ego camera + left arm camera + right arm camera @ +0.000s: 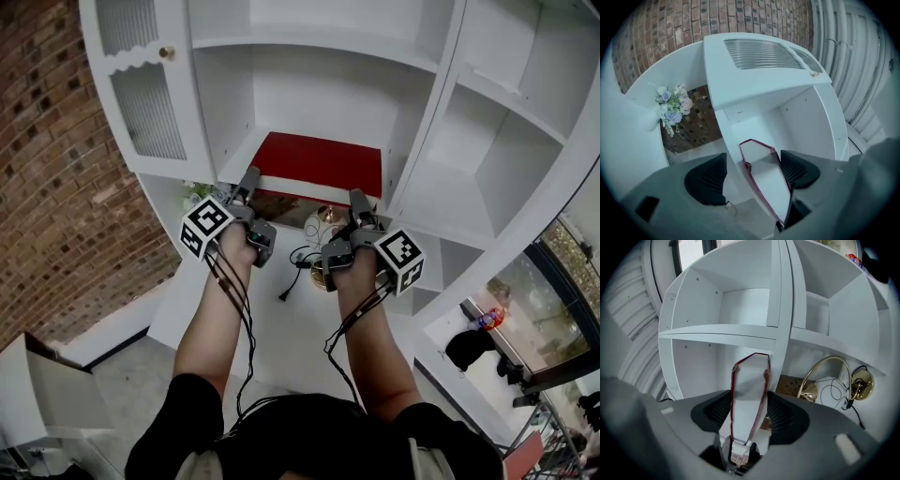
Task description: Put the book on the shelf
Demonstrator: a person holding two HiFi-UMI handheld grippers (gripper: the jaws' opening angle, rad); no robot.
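Tongs, left (249, 180): wide, with the book (319, 164) between them and one pad well clear of it. Tongs, right (358, 202): parted, pads just beside both covers. Book: red, lying flat on the middle shelf (242, 157) of the white unit, its near edge between both tongs. Head view alone gives the red cover; the gripper views give only pale page edges. Left gripper view: flower posy (671, 108) before the brick wall (693, 18). Right gripper view: brass lamp (834, 373), corded, in the opening below the shelf.
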